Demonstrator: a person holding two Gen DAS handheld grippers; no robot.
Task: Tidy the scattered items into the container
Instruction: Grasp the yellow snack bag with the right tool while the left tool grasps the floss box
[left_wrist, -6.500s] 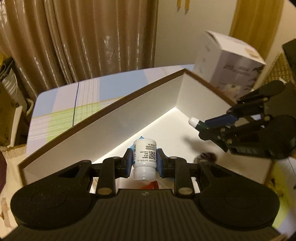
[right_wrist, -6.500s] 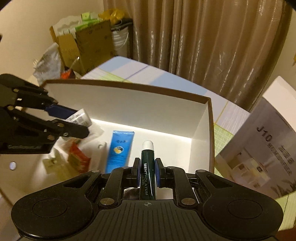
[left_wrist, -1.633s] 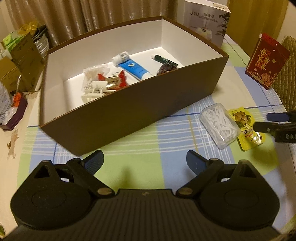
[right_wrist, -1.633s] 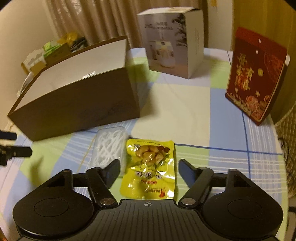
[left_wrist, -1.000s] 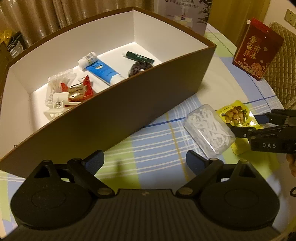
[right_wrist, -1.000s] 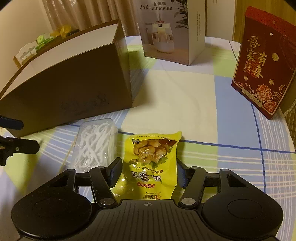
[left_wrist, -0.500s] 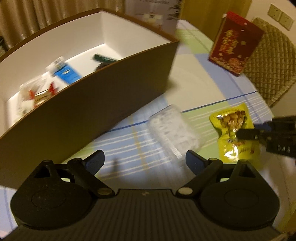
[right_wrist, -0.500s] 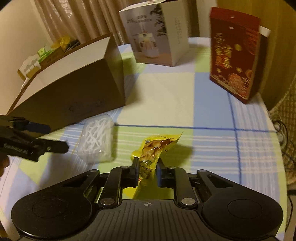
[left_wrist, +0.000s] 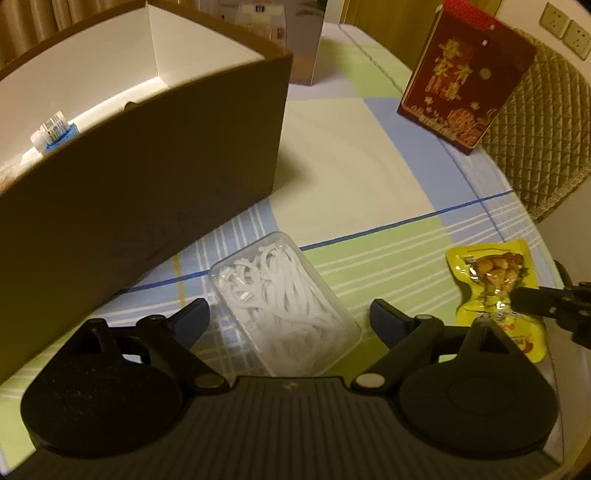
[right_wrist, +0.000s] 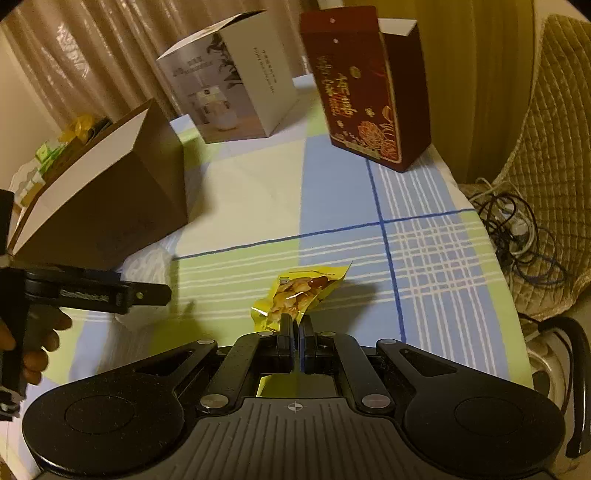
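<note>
The right gripper (right_wrist: 296, 326) has its jaws clamped tight on the lower part of a yellow snack packet (right_wrist: 303, 291) — the pouch sticks out ahead of the tips, tilted up off the checked cloth of the bench (right_wrist: 424, 236). Seen from the left wrist, that same packet (left_wrist: 495, 284) is pinched at its waist by the dark fingers coming in from the right edge.

The left gripper (left_wrist: 290, 317) points steeply down with its jaws set wide but closing in; a clear plastic box of white floss picks (left_wrist: 284, 295) lies between them, and neither pad touches it. The box sits on the cloth just in front of the brown container (left_wrist: 147, 166), whose white inside shows a small bottle (left_wrist: 51, 129) by the near wall.

Further back stand a red gift box (left_wrist: 465, 77) and a white carton (right_wrist: 236, 77).
</note>
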